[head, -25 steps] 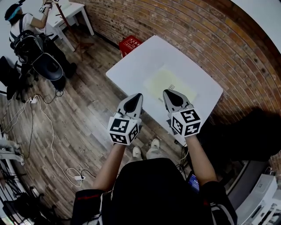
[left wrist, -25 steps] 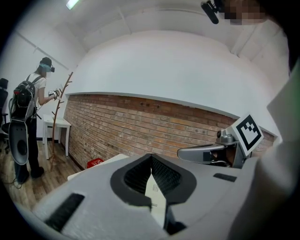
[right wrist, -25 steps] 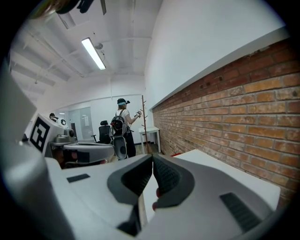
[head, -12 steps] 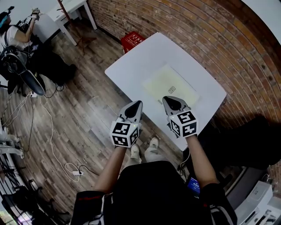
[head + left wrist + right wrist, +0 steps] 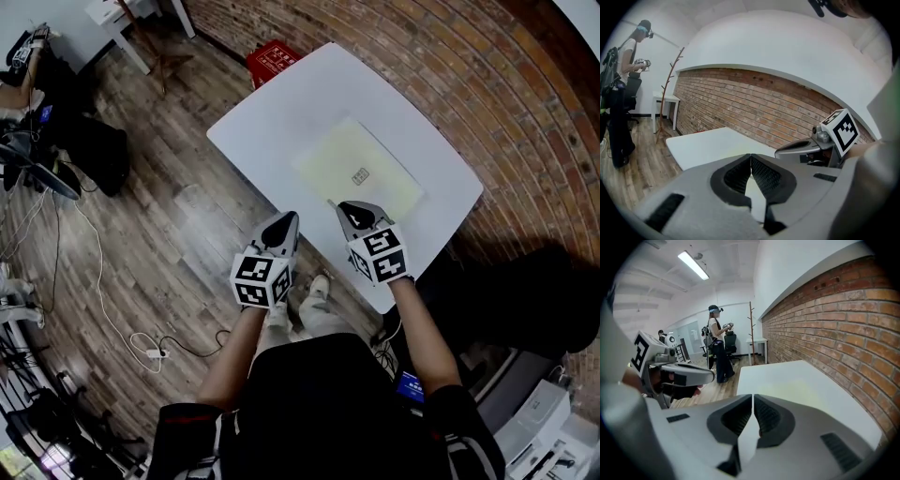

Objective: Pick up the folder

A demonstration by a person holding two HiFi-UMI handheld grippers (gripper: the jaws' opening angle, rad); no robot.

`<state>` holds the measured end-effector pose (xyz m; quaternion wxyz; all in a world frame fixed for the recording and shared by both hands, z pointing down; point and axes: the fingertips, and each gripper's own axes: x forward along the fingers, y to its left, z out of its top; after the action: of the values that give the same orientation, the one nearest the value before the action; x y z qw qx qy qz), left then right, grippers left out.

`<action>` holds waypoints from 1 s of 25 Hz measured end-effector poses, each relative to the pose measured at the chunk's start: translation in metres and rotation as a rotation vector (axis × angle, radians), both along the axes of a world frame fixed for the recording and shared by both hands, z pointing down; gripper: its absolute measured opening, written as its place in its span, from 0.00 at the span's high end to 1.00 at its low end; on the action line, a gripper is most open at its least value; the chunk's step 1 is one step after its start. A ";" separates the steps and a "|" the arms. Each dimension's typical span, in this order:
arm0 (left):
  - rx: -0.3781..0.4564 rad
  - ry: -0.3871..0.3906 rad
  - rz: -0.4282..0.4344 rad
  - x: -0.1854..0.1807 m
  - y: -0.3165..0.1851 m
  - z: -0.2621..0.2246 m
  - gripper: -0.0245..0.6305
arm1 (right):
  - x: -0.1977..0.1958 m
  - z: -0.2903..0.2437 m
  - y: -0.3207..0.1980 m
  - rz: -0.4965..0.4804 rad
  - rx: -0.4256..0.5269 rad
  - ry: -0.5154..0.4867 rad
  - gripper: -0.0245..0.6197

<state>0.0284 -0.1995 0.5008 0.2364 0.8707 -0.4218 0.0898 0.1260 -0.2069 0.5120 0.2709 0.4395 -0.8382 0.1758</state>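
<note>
A pale yellow folder (image 5: 358, 173) lies flat on the white table (image 5: 281, 122), toward its right half. My left gripper (image 5: 286, 221) is shut and holds nothing; it hangs just off the table's near edge, left of the folder. My right gripper (image 5: 343, 207) is also shut with nothing in it, its tip over the near edge just short of the folder's near corner. In the left gripper view the jaws (image 5: 751, 157) meet, with the table (image 5: 708, 143) ahead. The right gripper view shows closed jaws (image 5: 753, 397) above the tabletop (image 5: 797, 376).
A brick wall (image 5: 487, 84) runs behind the table. A red crate (image 5: 274, 62) stands on the wood floor at the table's far corner. Cables (image 5: 103, 309) trail across the floor on the left. A person (image 5: 716, 348) stands by a coat stand (image 5: 751, 329).
Both grippers have sunk side by side toward the table's near edge, and the right tip now reaches over it close to the folder. Both stayed shut.
</note>
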 end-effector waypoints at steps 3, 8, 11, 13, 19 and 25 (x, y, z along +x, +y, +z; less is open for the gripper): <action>-0.028 0.004 0.001 0.003 0.003 0.013 0.93 | 0.005 0.015 -0.003 -0.013 -0.032 0.018 0.91; -0.064 0.004 0.019 0.011 0.007 0.029 0.93 | 0.016 0.040 -0.009 -0.037 -0.080 0.088 0.91; -0.079 0.013 0.021 0.015 0.007 0.035 0.93 | 0.022 0.053 -0.011 -0.061 -0.097 0.136 0.91; -0.088 0.016 0.020 0.016 0.007 0.039 0.93 | 0.028 0.061 -0.012 -0.068 -0.105 0.156 0.91; -0.114 0.014 0.014 0.015 0.005 0.052 0.93 | 0.052 0.079 -0.024 -0.042 -0.150 0.174 0.85; -0.140 0.013 0.022 0.019 0.010 0.064 0.93 | 0.062 0.093 -0.029 -0.038 -0.184 0.199 0.78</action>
<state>0.0476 -0.1900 0.5646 0.2983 0.8571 -0.4036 0.1162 0.1881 -0.2358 0.6052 0.3950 0.4119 -0.7959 0.2024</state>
